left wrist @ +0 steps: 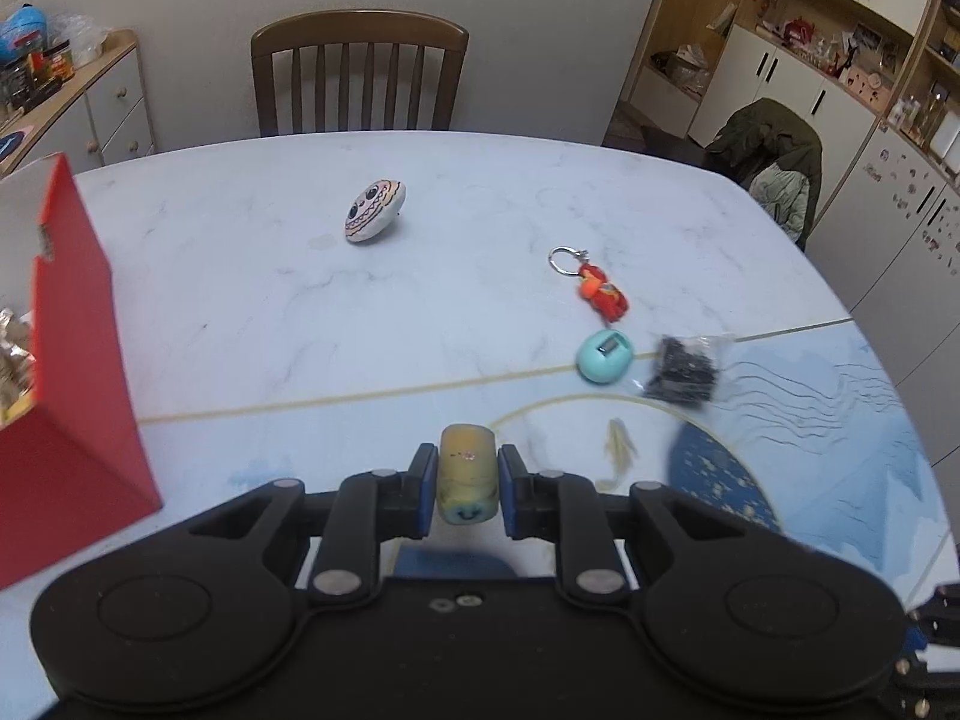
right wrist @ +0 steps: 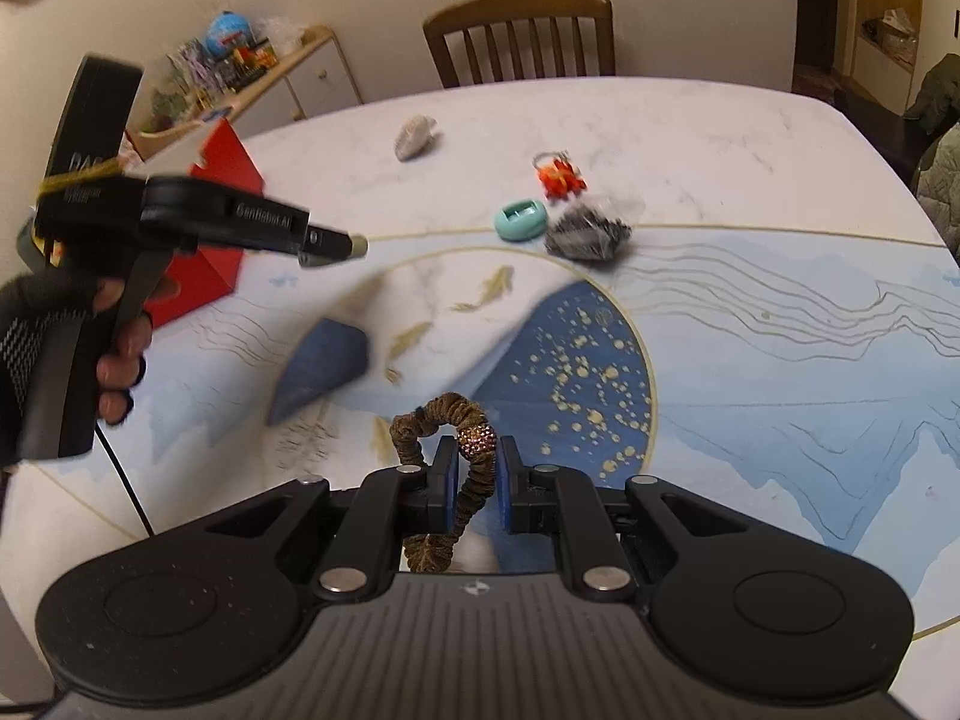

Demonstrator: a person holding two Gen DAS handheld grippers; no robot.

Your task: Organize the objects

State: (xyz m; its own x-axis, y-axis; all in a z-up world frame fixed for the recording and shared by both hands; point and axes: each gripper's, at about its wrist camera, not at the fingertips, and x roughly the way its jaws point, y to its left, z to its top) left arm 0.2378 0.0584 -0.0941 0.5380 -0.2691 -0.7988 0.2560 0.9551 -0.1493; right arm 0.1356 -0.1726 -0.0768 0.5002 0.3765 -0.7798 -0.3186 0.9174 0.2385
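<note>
Marble-patterned table (left wrist: 240,276); ruched velvety scrunchie (right wrist: 462,480) between right gripper (right wrist: 477,480) pads.

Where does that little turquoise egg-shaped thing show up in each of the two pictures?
Left wrist view: the turquoise egg lies right of centre, just below the red keychain.
Right wrist view: it lies above centre, left of the black bag.
Shared landmark: the wooden chair behind the table.
</note>
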